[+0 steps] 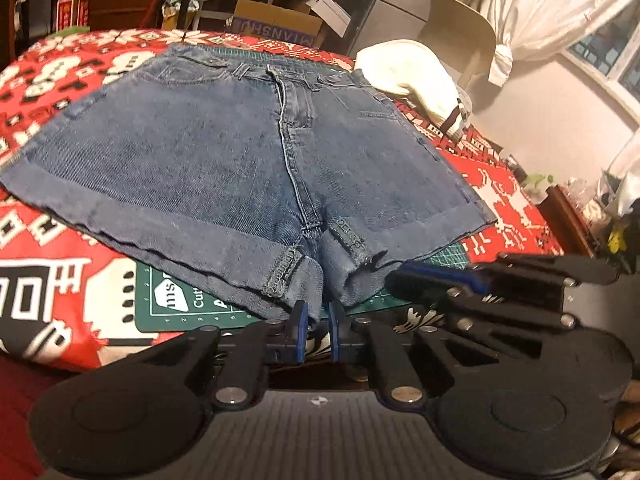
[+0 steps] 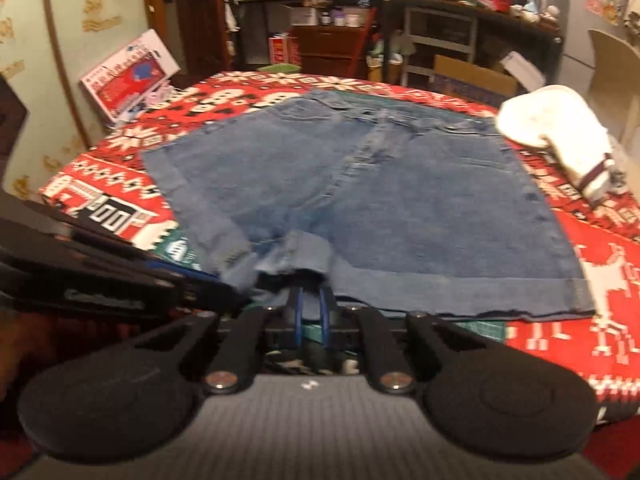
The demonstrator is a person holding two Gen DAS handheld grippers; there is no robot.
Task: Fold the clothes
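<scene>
Blue denim shorts (image 1: 200,152) (image 2: 400,200) lie flat, waistband at the far side, on a green cutting mat (image 1: 180,304) (image 2: 484,326). Both cuffed leg hems face me. My left gripper (image 1: 316,312) sits at the inner corner of the left leg's hem, fingers nearly together with the denim edge between their tips. My right gripper (image 2: 311,296) is shut on the inner hem of the other leg, where the fabric bunches up just above the blue pads. Each gripper shows in the other's view, side by side near the crotch: right gripper (image 1: 396,278), left gripper (image 2: 236,284).
A red patterned tablecloth (image 1: 40,80) (image 2: 600,280) covers the round table. A white folded garment (image 1: 412,76) (image 2: 560,132) lies at the far right edge. A chair (image 1: 460,28) stands behind it. Cluttered shelves and boxes line the back wall.
</scene>
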